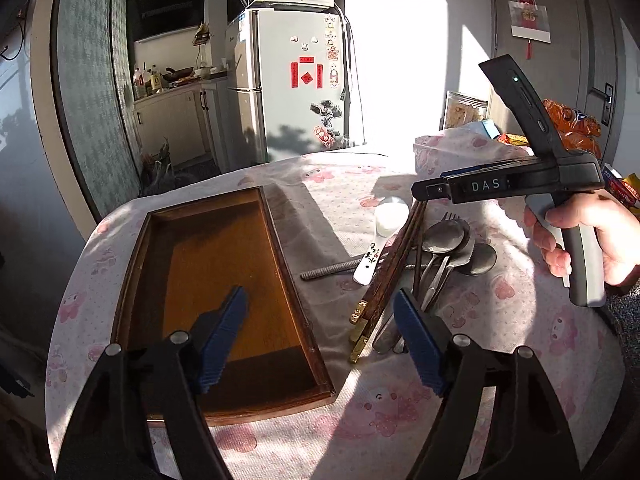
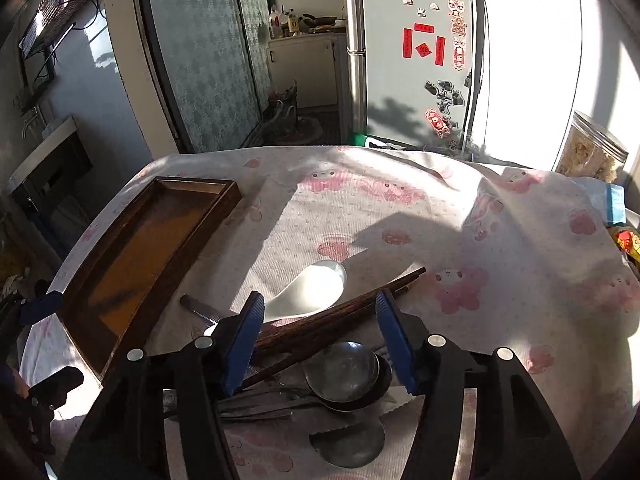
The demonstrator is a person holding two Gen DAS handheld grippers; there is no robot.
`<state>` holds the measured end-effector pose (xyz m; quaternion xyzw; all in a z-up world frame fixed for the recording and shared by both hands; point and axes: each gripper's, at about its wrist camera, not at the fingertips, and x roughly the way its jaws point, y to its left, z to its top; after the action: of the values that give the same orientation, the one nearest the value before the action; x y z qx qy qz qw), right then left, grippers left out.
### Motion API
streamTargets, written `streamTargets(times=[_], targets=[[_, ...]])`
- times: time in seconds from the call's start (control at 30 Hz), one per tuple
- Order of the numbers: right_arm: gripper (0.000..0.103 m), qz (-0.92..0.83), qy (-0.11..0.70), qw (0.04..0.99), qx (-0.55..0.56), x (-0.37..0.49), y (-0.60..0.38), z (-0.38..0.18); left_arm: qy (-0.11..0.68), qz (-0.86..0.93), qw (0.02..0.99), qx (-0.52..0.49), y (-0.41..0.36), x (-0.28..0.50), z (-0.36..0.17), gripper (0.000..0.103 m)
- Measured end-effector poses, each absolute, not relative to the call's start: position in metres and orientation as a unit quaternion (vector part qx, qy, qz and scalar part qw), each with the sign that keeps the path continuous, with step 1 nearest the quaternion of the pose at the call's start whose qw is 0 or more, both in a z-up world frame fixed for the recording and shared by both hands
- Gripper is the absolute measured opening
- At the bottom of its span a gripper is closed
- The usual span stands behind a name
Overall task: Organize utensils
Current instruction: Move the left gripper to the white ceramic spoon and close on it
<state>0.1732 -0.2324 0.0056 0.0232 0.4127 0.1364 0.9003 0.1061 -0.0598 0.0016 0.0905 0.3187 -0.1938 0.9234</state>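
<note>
A dark wooden tray (image 1: 132,280) (image 2: 224,200) lies on the table, holding nothing. To its right is a pile of utensils: a white ceramic spoon (image 1: 386,224) (image 2: 316,288), dark wooden chopsticks (image 1: 396,264) (image 2: 340,316), metal spoons (image 1: 448,240) (image 2: 348,372), a fork (image 1: 450,216) and a ridged metal handle (image 1: 332,270). My left gripper (image 1: 320,312) is open and empty, above the tray's right edge. My right gripper (image 2: 320,312) is open and empty, low over the chopsticks and metal spoons; its body (image 1: 516,184) shows in the left wrist view.
The table wears a white cloth with pink cartoon prints (image 2: 400,192). A clear jar (image 1: 464,112) (image 2: 592,152) and snack packets (image 1: 576,124) stand at the far right. A fridge (image 1: 296,80) and a kitchen doorway lie beyond the table.
</note>
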Motion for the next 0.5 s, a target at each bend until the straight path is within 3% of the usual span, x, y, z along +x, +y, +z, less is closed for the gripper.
streamTargets(times=[0.17,0.3,0.43,0.5], targets=[[0.046,0.134,0.443,0.886,0.029,0.204,-0.238,-0.012,0.338,-0.226,0.907,0.108,-0.071,0.123,-0.013,0.079],[0.04,0.14,0.457,0.878,0.036,0.216,-0.241,-0.024,0.348,-0.242,0.898,0.122,-0.08,0.131,-0.02,0.061],[0.035,0.159,0.462,0.872,0.039,0.221,-0.238,-0.031,0.364,-0.261,0.886,0.117,-0.085,0.141,-0.026,0.059],[0.019,0.162,0.468,0.868,0.032,0.224,-0.233,-0.036,0.367,-0.264,0.885,0.115,-0.087,0.145,-0.028,0.059]])
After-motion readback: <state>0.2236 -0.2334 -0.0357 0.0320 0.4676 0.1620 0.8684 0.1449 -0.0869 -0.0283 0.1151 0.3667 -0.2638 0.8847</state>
